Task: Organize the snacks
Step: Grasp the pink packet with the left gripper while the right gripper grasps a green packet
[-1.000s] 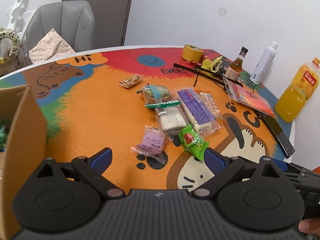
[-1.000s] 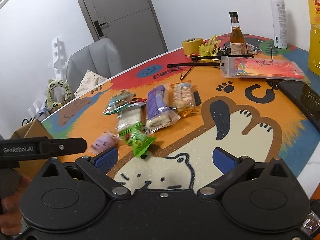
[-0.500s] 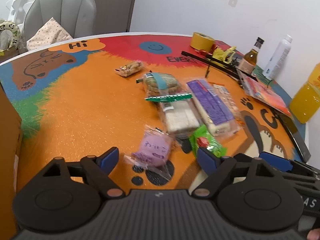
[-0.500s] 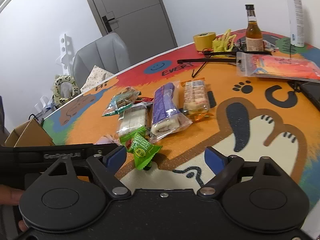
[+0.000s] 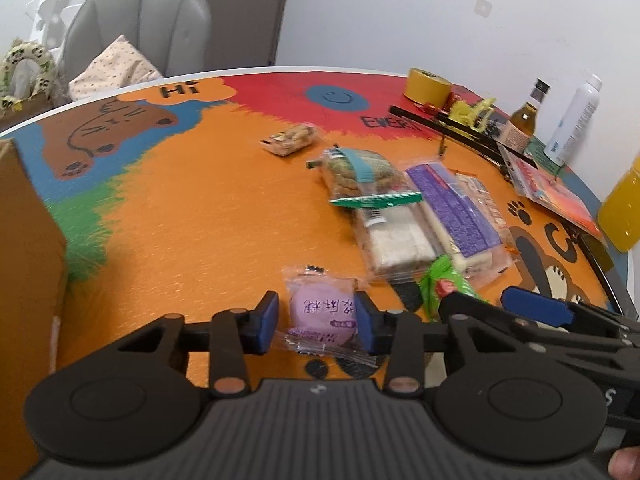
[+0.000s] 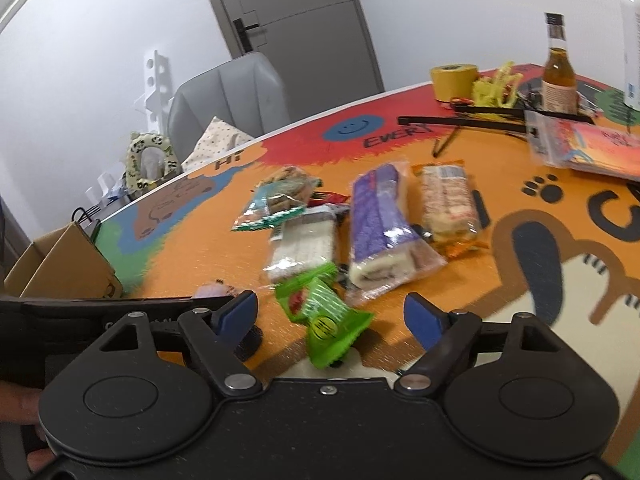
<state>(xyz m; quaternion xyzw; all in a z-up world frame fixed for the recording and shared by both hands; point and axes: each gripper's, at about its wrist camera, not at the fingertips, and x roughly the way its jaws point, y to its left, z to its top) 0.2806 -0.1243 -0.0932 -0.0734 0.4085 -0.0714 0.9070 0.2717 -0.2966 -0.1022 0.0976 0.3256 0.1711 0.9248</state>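
Observation:
My left gripper has its blue pads on both sides of a small purple-filled clear snack packet lying on the table; the jaws have narrowed around it and look closed on it. My right gripper is open, its pads either side of a green snack packet. Behind lie a white sandwich pack, a purple cake roll, a cookie bag with a green strip, an orange-wrapped biscuit pack and a small nut bar. A cardboard box stands at the left.
The round table has a colourful cartoon cover. At its far right stand a yellow tape roll, a brown bottle, a white spray bottle, an orange juice bottle, black hangers and a red packet. A grey chair stands behind.
My left gripper moved forward and down and its jaws narrowed around the purple packet. My right gripper moved forward until its open pads flank the green packet.

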